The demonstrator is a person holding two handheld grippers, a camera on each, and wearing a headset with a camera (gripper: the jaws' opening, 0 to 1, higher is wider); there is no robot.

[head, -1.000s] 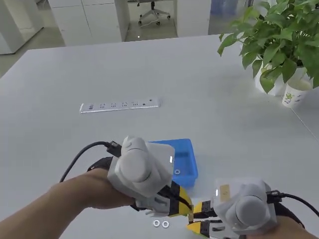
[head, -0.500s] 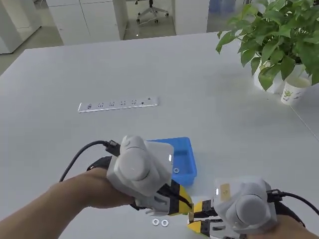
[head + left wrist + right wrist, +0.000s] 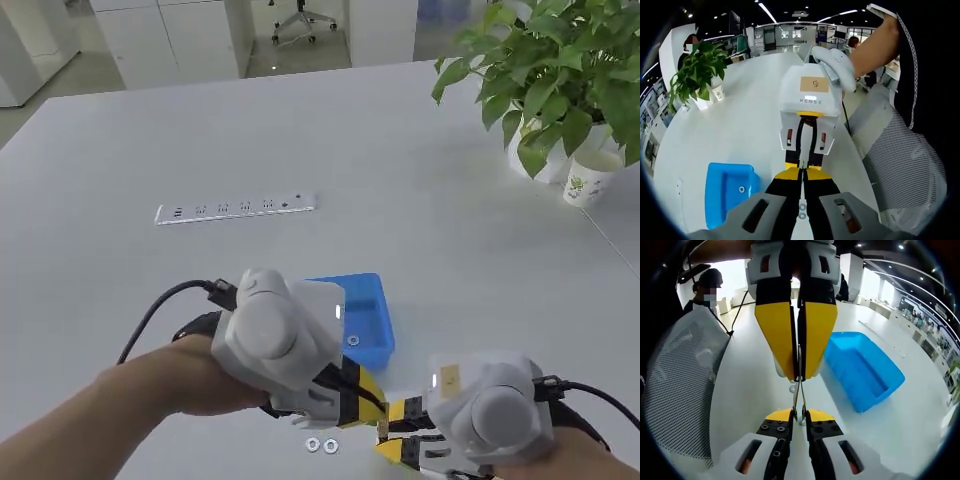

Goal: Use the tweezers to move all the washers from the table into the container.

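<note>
Left gripper (image 3: 801, 172), right gripper (image 3: 799, 416) pinch tweezers (image 3: 798, 395); container (image 3: 384, 325) holds one washer (image 3: 353, 341).

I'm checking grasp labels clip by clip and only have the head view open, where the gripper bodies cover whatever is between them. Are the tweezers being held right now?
Observer: Yes. The right gripper view shows the thin metal tweezers clamped in the shut yellow jaws of the left gripper, seen at the top of that picture.
Operator: So the other one is free?
Observer: No. In that same view the right gripper has its own jaws closed on the tweezers' other end, so both grippers hold them.
Operator: Anything off to the side?
Observer: A mesh-backed chair stands close beside the table.
</note>
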